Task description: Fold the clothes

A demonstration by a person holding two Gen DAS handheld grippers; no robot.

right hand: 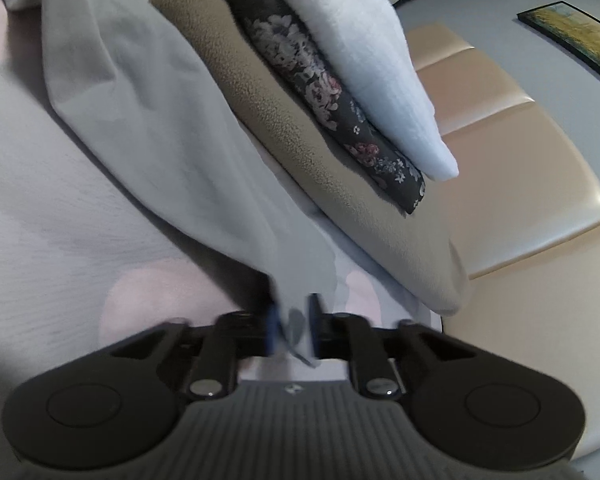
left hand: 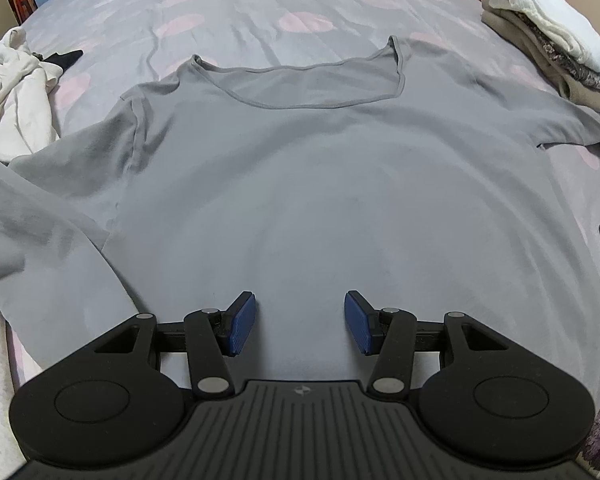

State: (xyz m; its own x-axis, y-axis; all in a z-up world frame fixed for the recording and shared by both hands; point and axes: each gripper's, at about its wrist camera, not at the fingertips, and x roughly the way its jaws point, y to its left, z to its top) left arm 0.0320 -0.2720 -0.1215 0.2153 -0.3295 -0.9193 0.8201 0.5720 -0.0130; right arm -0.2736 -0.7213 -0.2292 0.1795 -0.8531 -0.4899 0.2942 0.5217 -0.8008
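Observation:
A grey T-shirt (left hand: 300, 168) lies spread flat on the bed, neckline at the far side, sleeves out left and right. My left gripper (left hand: 300, 322) is open and empty, its blue pads just above the shirt's lower body. In the right wrist view my right gripper (right hand: 294, 326) has its pads closed narrowly on the end of the shirt's grey sleeve (right hand: 148, 112), which stretches up and left from the pads. The view there is blurred.
A stack of folded clothes (left hand: 552, 44), beige, floral and white, sits at the bed's right side, also in the right wrist view (right hand: 320, 80). Crumpled white garments (left hand: 16, 92) lie at the left. A beige padded headboard (right hand: 512, 168) is beyond the stack.

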